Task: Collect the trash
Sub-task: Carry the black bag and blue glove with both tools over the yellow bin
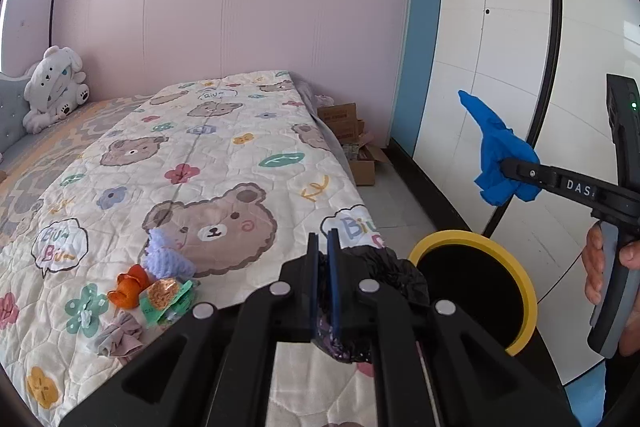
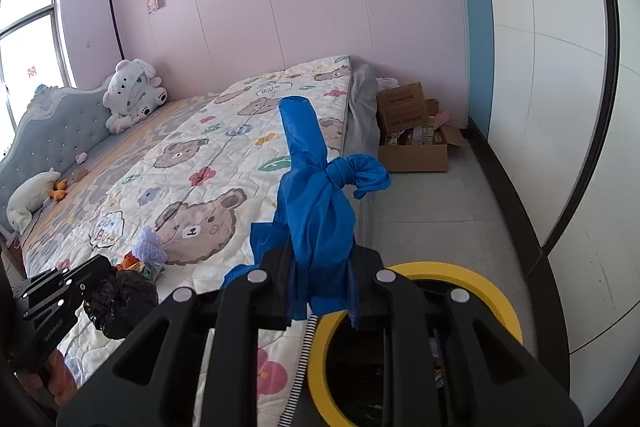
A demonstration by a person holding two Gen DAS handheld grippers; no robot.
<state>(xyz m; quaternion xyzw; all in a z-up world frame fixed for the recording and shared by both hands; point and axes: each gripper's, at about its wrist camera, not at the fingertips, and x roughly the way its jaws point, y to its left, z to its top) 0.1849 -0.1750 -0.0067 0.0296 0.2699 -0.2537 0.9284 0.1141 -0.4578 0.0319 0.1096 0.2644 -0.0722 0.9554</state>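
On the bed [image 1: 224, 163], at 8 o'clock in the left wrist view, uncollected litter lies close together near the bottom edge: a crumpled grey wad [image 1: 120, 338], an orange peel-like scrap [image 1: 129, 287], a green-and-orange wrapper [image 1: 168, 301] and a lilac knitted piece [image 1: 166, 255].

The left gripper [image 1: 323, 267] has its jaws clenched on a crumpled black plastic bag [image 1: 384, 267], held over the bed's corner, just left of the bin.

The yellow-rimmed bin [image 1: 520, 283] stands on the floor at 5 o'clock, against the bed's corner. Its dark opening is unobstructed.

The right gripper [image 2: 320, 279] has its jaws clamped on a knotted blue bag [image 2: 316, 211], carried in the air with the bin mouth just below and to the right. A hand [image 1: 600, 267] grips its handle.

Judgement: the task is partly done. Two pieces are in hand but not yet dropped; the litter on the bed remains.

Clearance: open floor runs toward 1 o'clock to the cardboard boxes [image 2: 412, 131]. The white wall [image 1: 500, 67] stands close on the right of the bin, the bed edge on its left.
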